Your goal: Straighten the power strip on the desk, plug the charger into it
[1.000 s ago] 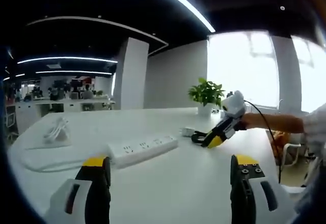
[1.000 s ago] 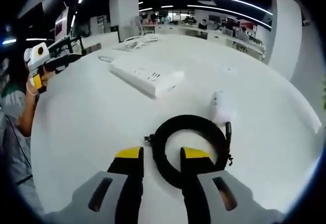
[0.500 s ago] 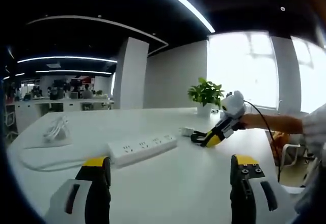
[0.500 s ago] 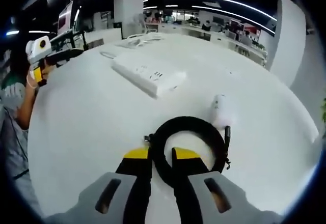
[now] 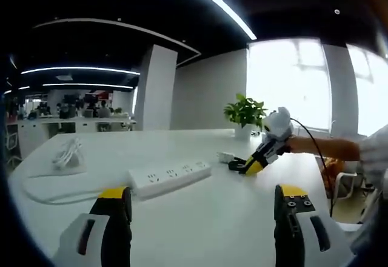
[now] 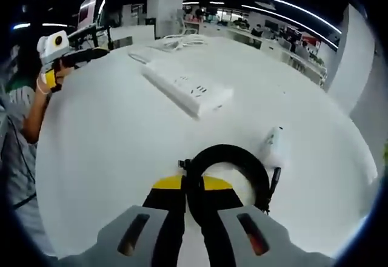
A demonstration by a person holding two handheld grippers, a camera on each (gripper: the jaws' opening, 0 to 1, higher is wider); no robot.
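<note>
We pinch the charger's coiled cable in the right gripper; left gripper is spread, idle. Strip lies skewed mid-desk; straightening it seems next.

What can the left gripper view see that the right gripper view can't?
The left gripper view has a potted plant by bright windows, and its own fingers spread wide apart above the desk.

The right gripper view looks down on the black coiled cable, with its fingers closed on the coil, and the white charger lying beside it.

Both see the white power strip, its white cord bundle, and the other gripper: the right gripper in one, the left gripper in the other.
</note>
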